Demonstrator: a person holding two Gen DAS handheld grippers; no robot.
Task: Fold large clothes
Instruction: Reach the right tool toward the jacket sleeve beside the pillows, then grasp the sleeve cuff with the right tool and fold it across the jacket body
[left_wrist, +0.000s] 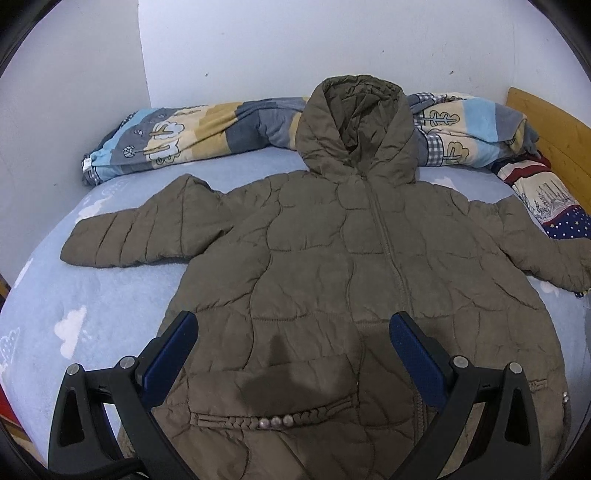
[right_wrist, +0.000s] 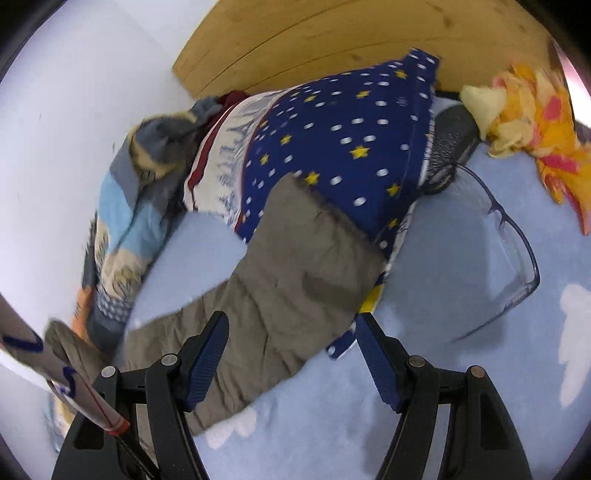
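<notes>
Blue-padded fingers of the left tool frame the lower front of an olive quilted jacket; the jaws stand spread, with nothing pinched between them, above the jacket's hem region near a braided pocket trim with metal studs. Jacket position: laid flat, front up and zipped, on a light blue bed sheet with white cloud prints. Its hood points to 12 o'clock and rests against a rolled patchwork blanket that lies along the white wall. One sleeve extends toward 9 o'clock; the other reaches toward 3 o'clock, its cuff beside a navy star-and-dot pillow. A wooden headboard stands at 2 o'clock.

Right wrist view, somewhat blurred: the right tool is likewise spread and empty, poised over the jacket's sleeve, which runs from 7 o'clock up toward the centre, its cuff end lying on the navy pillow. At 3 o'clock, a pair of clear-framed spectacles lies on the sheet, near a dark case at 2 o'clock. A yellow and pink cloth sits at 1 o'clock against the headboard. The patchwork blanket lies at 9 o'clock.
</notes>
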